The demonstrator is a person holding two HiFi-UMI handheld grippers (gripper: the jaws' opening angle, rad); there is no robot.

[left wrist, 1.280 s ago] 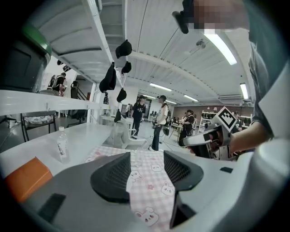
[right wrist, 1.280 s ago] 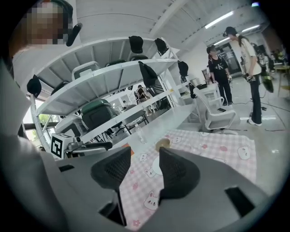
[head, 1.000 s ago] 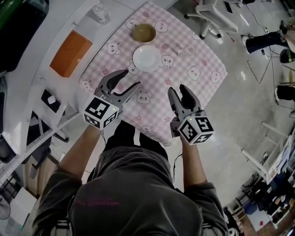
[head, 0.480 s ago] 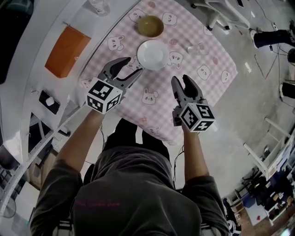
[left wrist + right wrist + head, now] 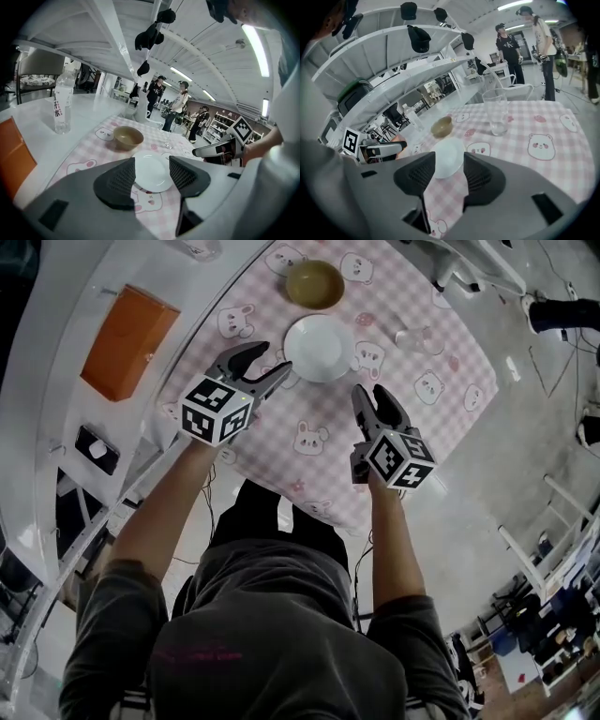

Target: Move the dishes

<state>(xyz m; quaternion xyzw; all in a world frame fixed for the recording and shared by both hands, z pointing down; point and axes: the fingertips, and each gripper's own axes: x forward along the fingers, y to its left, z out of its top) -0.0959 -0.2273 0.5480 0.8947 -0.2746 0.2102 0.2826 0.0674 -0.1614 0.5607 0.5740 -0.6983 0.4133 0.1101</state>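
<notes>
Dishes: a round white ceramic plate (image 5: 321, 348) lies flat near the middle of a pink checked tablecloth with bear prints (image 5: 328, 423). A round olive-tan bowl (image 5: 314, 283) stands just beyond the plate, apart from it, and a clear drinking glass (image 5: 405, 334) stands off to the plate's right.
Left gripper (image 5: 270, 362): its jaws stand wide apart with nothing between the pads. The plate shows through the gap, further on. From the head view the fingertips are near the plate's left rim, not on it.
Right gripper (image 5: 373, 395): its jaws are parted and empty. It is aimed at the same plate from the near right, a little farther off.
Step in hand: probably the approach to the plate, the nearest dish.
Doing it well: the flat plate offers only a thin rim. Come in low and shallow, slide one jaw under the lip and the other over it, and close only once the pads straddle the rim.
Watch for: snagging the cloth — a dragged cloth would carry the bowl and glass along.
Aside: a flat orange box (image 5: 128, 341) on the white counter at the left — not in the way.
</notes>
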